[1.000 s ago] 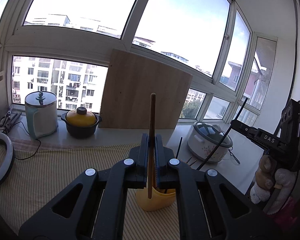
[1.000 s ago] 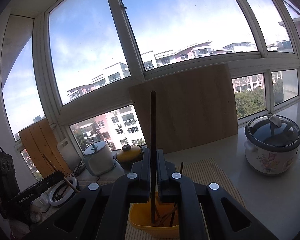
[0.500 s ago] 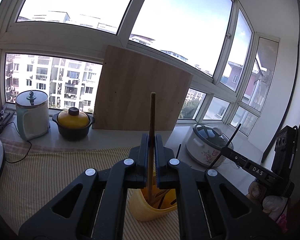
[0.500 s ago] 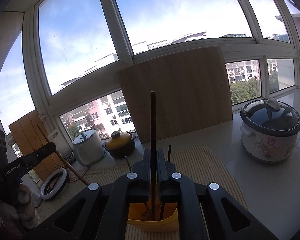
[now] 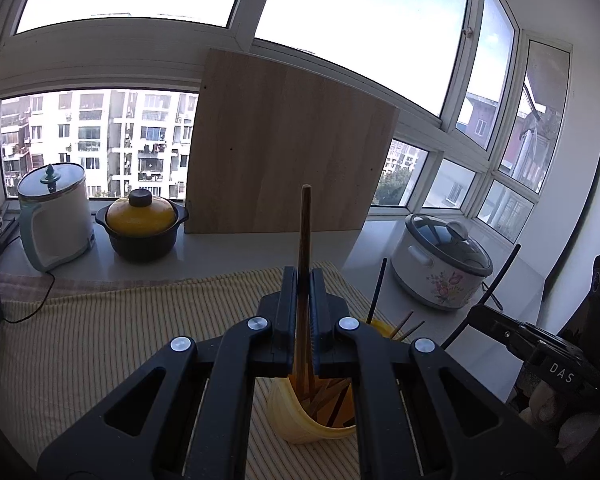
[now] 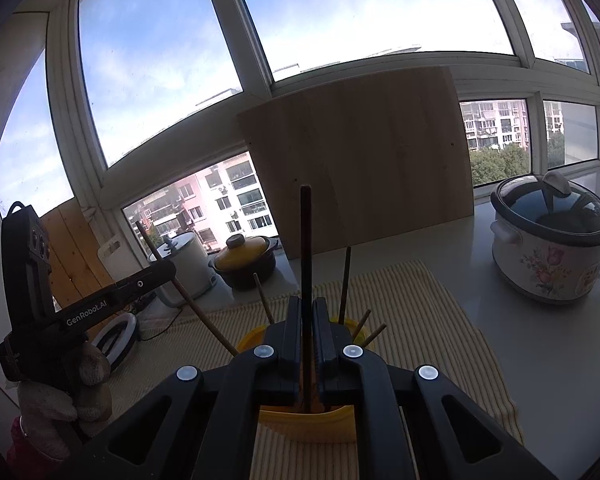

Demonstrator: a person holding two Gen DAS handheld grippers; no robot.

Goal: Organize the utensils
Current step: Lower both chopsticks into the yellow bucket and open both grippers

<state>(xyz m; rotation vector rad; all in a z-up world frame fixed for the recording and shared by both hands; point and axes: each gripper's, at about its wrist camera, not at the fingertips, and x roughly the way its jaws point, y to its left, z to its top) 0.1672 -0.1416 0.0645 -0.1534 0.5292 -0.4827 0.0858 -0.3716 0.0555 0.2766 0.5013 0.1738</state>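
Both chopsticks lowered into yellow holder (image 5: 300,420); other sticks crowd inside

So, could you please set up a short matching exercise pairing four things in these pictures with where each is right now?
Things:
1. brown chopstick
2. dark chopstick
3. floral rice cooker
4. yellow holder

Places:
A. on the bare counter, off the striped mat
B. clamped in the right gripper
C. on the striped mat, below both grippers
D. clamped in the left gripper

Pairs: 1-D, 2-B, 3-A, 4-C
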